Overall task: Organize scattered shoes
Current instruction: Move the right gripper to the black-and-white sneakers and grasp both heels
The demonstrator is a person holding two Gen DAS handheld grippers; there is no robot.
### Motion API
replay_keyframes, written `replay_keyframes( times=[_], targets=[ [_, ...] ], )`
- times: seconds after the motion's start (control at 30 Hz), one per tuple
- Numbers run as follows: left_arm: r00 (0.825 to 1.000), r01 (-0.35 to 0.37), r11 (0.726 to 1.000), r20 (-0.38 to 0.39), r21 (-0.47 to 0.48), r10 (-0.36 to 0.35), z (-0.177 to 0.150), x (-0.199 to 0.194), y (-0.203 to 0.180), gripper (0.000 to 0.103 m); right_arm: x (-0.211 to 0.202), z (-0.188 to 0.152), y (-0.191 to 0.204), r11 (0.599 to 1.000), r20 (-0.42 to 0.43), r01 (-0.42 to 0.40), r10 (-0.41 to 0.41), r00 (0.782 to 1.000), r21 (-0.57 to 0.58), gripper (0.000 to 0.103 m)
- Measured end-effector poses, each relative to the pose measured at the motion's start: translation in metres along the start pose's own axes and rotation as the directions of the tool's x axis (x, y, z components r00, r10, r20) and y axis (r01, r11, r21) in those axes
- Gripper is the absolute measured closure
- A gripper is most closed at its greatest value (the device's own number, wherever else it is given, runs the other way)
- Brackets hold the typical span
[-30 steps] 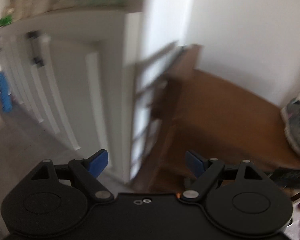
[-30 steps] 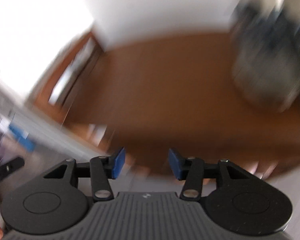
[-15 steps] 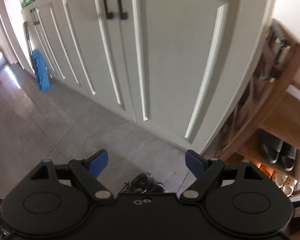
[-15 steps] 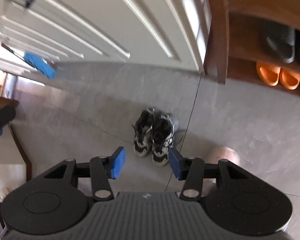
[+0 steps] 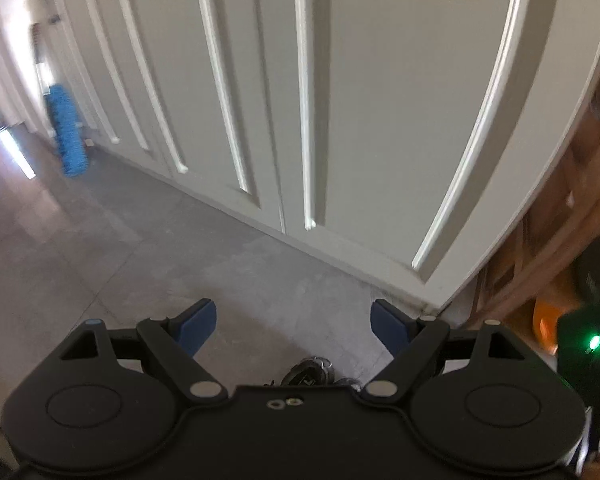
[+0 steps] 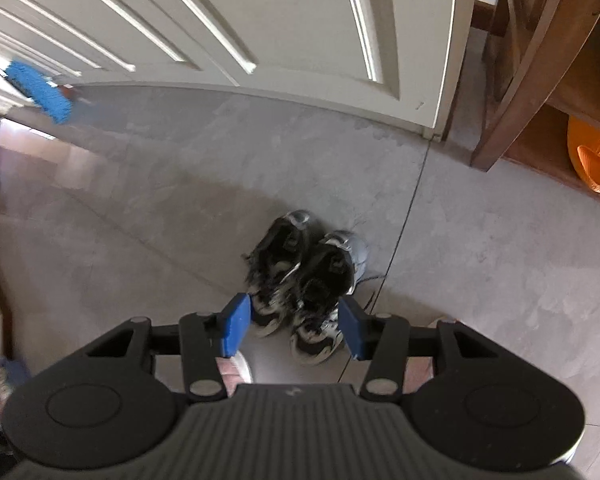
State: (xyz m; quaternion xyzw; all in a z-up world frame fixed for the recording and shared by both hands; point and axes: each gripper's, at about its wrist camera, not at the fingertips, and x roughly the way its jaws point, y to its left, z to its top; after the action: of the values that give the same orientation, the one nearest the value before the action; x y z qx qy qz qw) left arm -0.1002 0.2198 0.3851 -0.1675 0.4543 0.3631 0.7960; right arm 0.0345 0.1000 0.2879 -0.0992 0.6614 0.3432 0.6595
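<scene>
— While grey floor tiles (image 6: pixel 500 240) fill the scene below white cupboard doors (image 6: pixel 300 20), where are the shoes?

— A black-and-white pair of sneakers (image 6: pixel 304 280) sits side by side near a wooden rack (image 6: pixel 512 92). They look light and soft; the stiffer heel collars seem the best hold.

— And the grippers?

— Right gripper (image 6: pixel 294 326) half open, empty, above them. Left gripper (image 5: pixel 294 326) wide, empty.

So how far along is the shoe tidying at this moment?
Done: orange slippers already sit on the brown wooden shoe rack. In hand: nothing; the right gripper is open above the pair of black-and-white sneakers on the grey tile floor, and the left gripper is open and empty. Left: grasping and shelving that pair.
</scene>
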Motion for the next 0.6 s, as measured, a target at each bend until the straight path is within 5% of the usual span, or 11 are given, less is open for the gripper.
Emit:
replay_keyframes(
  times=[0.3,0.6],
  targets=[
    [0.996,0.053,0.988,-0.072,0.146,-0.043,-0.047,0.077,0.058,0.019,0.169,-0.039,0.015,0.979,0.021,0.094,-0.100,0.995,0.179,0.050],
    [0.989,0.016,0.991,-0.148,0.131,0.004,-0.074,0.138,0.101,0.019,0.333,-0.028,0.026,0.937,0.044,0.144,-0.166,0.985,0.317,0.047]
  ],
)
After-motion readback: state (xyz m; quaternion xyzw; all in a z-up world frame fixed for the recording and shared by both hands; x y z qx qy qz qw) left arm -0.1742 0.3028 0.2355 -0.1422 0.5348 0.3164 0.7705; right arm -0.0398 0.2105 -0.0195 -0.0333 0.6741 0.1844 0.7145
